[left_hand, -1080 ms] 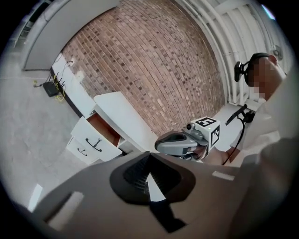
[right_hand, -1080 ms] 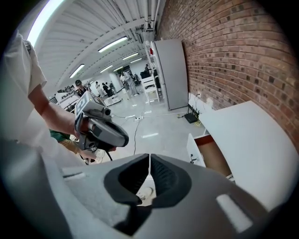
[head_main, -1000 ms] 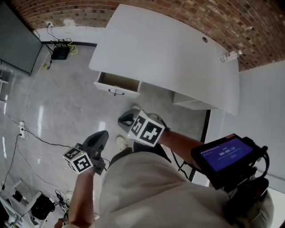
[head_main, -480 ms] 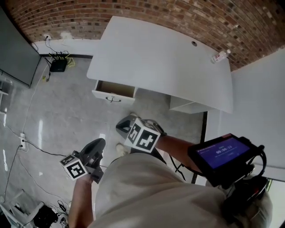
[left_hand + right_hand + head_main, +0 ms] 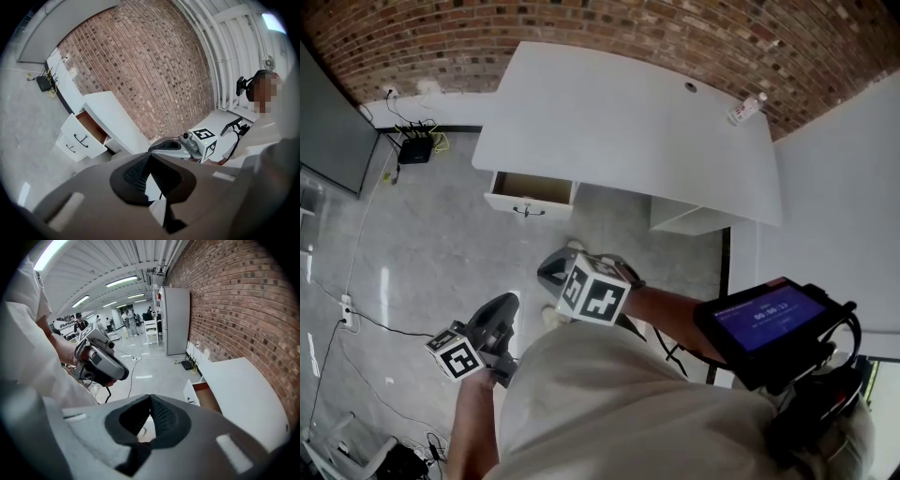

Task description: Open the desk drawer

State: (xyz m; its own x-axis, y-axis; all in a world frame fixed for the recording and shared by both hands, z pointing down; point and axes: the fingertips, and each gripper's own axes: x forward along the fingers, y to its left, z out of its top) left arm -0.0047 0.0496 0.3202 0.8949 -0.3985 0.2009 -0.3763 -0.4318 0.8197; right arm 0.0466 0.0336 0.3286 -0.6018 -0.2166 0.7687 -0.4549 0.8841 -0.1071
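The white desk (image 5: 628, 122) stands against the brick wall. Its top left drawer (image 5: 530, 192) is pulled out, showing a brown inside and a dark handle (image 5: 528, 210). In the left gripper view the drawer (image 5: 86, 131) sits above a second, closed one. Both grippers hang low in front of the person, well back from the desk. My left gripper (image 5: 500, 305) is shut with nothing in it. My right gripper (image 5: 551, 269) is to its right, also shut and empty. The pads meet in both gripper views (image 5: 151, 157) (image 5: 150, 401).
A small bottle (image 5: 747, 108) lies at the desk's far right corner. A white pedestal (image 5: 689, 217) sits under the desk's right side. A black box with cables (image 5: 414, 147) lies by the wall, and a dark panel (image 5: 328, 131) stands at left. A blue-screened device (image 5: 769, 323) hangs on the person's chest.
Both grippers have risen and drawn back from the desk, staying shut. The desk has slid up and left in the head view. The drawer stays pulled out.
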